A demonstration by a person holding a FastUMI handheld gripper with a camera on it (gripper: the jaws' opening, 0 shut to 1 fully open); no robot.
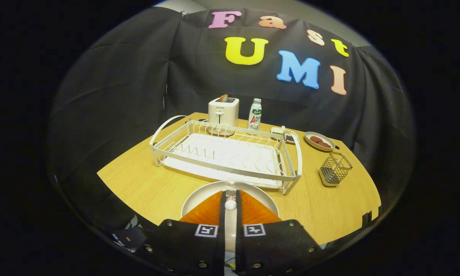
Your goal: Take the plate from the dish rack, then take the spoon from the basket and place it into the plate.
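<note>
The plate (210, 191) lay flat on the table (145, 188), just in front of the dish rack (226, 153), so you had that first step done as far as I could judge: the rack stood bare. The spoon (230, 205) sat between your fingers (230, 209), which were nearly together and clamped on it, its pale rounded end showing in the narrow gap directly over the plate. Its long axis seemed to run back along the fingers toward you, with the rounded end pointing away toward the rack, though most of its length was hidden. The basket (335, 168), to the right of the rack and a little apart from it, looked empty, which fitted the spoon being in your grip. What remained, by my reading, was to lower and release the spoon into the plate. Beyond the rack stood a toaster (223, 111) and a bottle (254, 114), and to the rack's far right a small dish (319, 141).
</note>
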